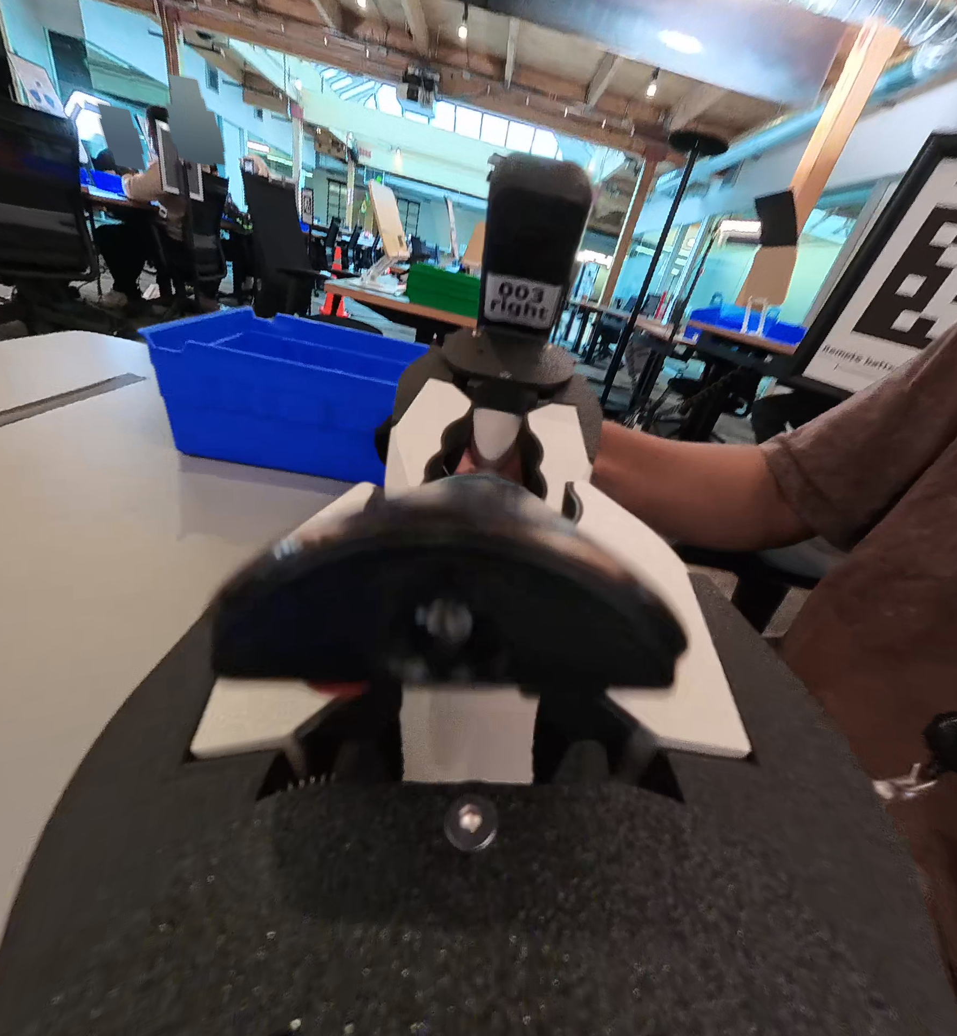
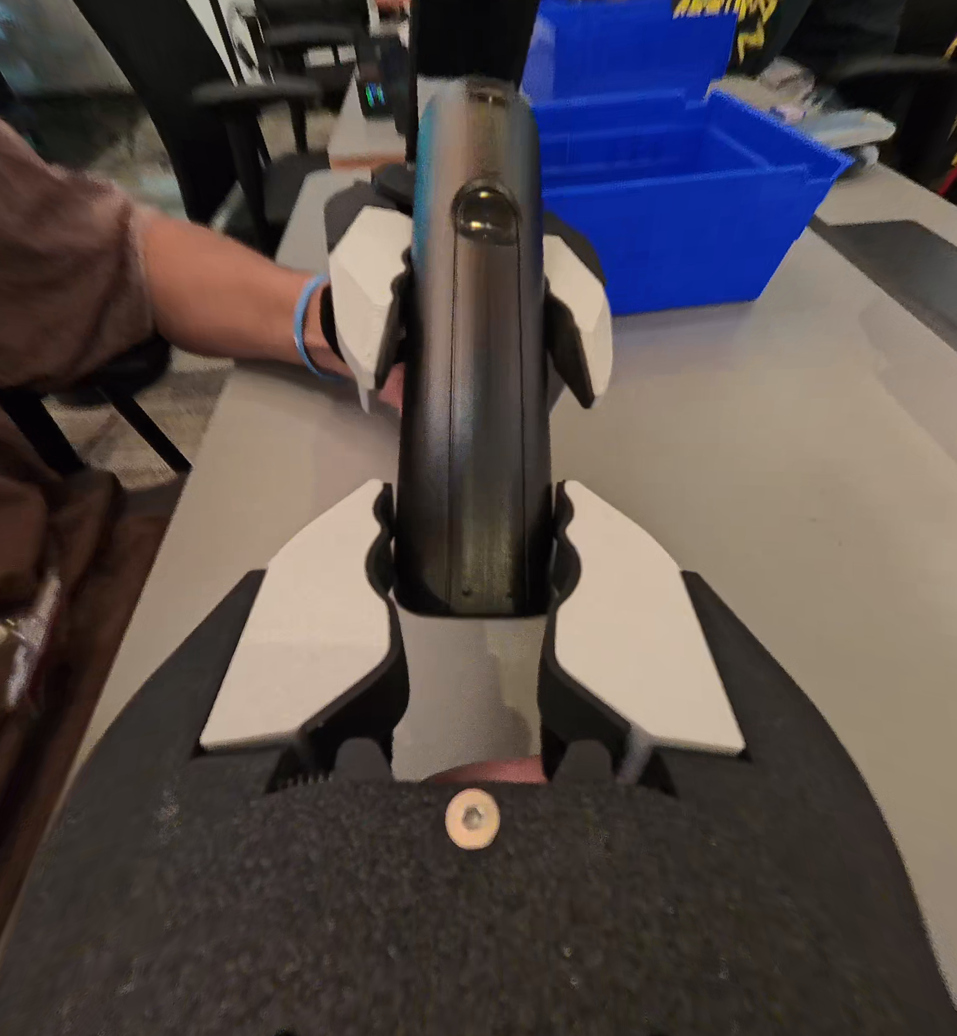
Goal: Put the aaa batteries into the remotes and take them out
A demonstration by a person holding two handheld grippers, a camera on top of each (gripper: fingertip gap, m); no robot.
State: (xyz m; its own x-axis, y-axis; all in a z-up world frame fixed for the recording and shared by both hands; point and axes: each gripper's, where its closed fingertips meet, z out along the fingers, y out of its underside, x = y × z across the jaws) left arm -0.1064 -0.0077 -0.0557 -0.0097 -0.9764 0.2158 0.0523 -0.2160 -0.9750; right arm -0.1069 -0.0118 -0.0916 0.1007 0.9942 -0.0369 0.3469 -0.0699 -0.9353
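Observation:
A black remote is held off the grey table between both grippers, its back side up, showing a long cover with a round thumb notch. My right gripper is shut on its near end. My left gripper faces it and is shut on the remote farther along. In the left wrist view the remote shows end-on and blurred between my left gripper fingers, with the right gripper just behind it. No batteries are visible.
A blue plastic bin stands on the grey table just beyond the grippers; it also shows in the right wrist view. The person's arms reach in from the side. A black-and-white patterned sign stands at the right. Only a small space, under 4 cm, lies between the two pairs of fingers.

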